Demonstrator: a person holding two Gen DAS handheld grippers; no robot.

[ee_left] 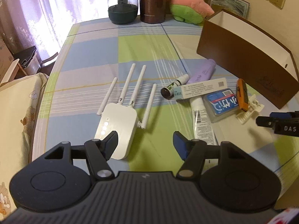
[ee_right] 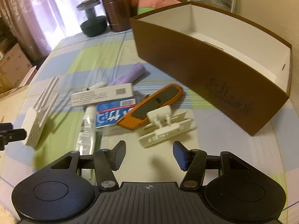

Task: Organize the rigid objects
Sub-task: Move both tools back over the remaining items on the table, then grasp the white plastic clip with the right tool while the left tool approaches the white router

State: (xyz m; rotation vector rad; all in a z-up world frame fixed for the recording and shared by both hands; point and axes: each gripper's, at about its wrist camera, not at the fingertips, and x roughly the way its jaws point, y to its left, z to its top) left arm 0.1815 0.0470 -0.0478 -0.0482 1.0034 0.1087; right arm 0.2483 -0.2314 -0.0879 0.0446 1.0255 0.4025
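A white router with antennas lies on the checked tablecloth just ahead of my open, empty left gripper; it also shows in the right wrist view. A cluster lies to its right: a purple tube, a small dark bottle, a white carton, a white tube, a blue pack, an orange utility knife and a white plastic clip. My open, empty right gripper hovers just short of the clip. An open brown box, its visible inside white and bare, stands at the right.
A dark glass jar, a copper canister and a pink plush toy stand at the table's far edge. A cushion lies left of the table. Curtains hang at the back left.
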